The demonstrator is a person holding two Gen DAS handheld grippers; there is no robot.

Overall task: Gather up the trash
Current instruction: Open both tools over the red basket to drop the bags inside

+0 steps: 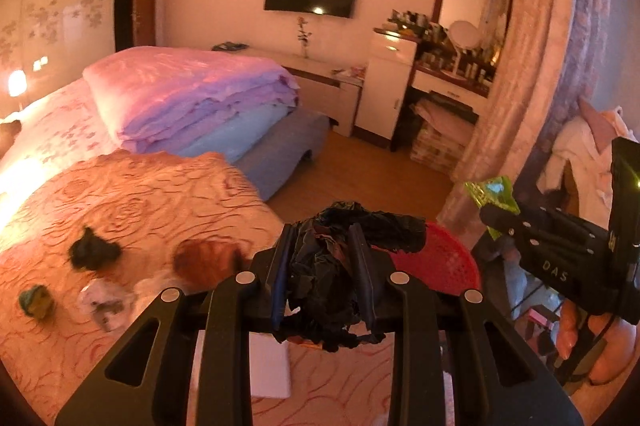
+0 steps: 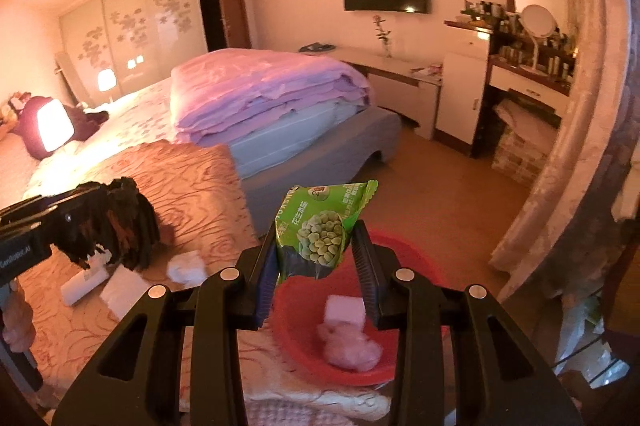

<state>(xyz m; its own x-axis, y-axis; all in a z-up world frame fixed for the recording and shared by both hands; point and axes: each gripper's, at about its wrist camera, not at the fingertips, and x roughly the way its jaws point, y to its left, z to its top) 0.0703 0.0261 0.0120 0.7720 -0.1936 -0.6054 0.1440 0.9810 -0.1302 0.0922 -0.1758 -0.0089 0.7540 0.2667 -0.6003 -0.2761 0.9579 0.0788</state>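
My left gripper point(image 1: 322, 258) is shut on a crumpled black wrapper point(image 1: 348, 266), held above the orange bedspread beside the red basin point(image 1: 444, 266); it also shows in the right wrist view point(image 2: 116, 226). My right gripper point(image 2: 316, 246) is shut on a green pea snack bag point(image 2: 324, 230), held over the red basin point(image 2: 304, 342), which holds a white packet point(image 2: 344, 308) and a pink tissue wad point(image 2: 352, 346). The green bag point(image 1: 490, 195) shows at the right of the left wrist view.
Loose trash lies on the bedspread: a dark wad point(image 1: 94, 252), a brown wad point(image 1: 206, 262), a teal scrap point(image 1: 36, 302), white tissues point(image 1: 106, 302) point(image 2: 186, 268) and white packets point(image 2: 120, 290). Folded quilts point(image 1: 192, 97) lie behind. Wooden floor and a dresser point(image 1: 448, 85) are right.
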